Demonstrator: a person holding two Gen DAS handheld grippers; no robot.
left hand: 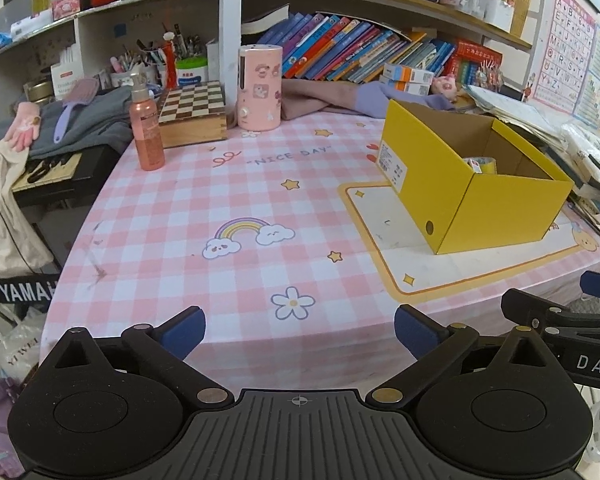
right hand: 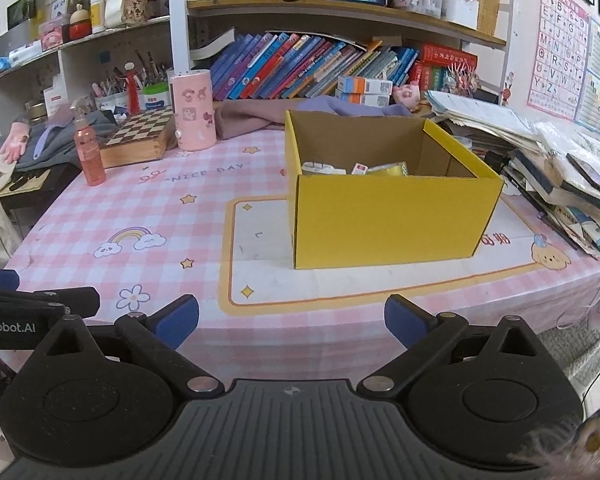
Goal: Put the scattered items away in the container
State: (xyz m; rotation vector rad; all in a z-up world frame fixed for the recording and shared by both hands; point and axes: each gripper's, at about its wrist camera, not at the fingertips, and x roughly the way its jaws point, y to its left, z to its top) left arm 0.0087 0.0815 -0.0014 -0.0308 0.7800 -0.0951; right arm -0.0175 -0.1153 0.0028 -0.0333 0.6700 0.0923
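With both tools, left (left hand: 298, 330) and right (right hand: 291, 322), wide open and empty, and items inside the yellow box (right hand: 384, 216) at 12 o'clock, tidying appears complete; verify no strays on the surface (right hand: 172, 216).

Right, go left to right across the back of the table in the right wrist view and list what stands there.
Pink pump bottle → wooden chessboard box → pink cylinder with cartoon stickers → yellow cardboard box → slumped stack of books and papers.
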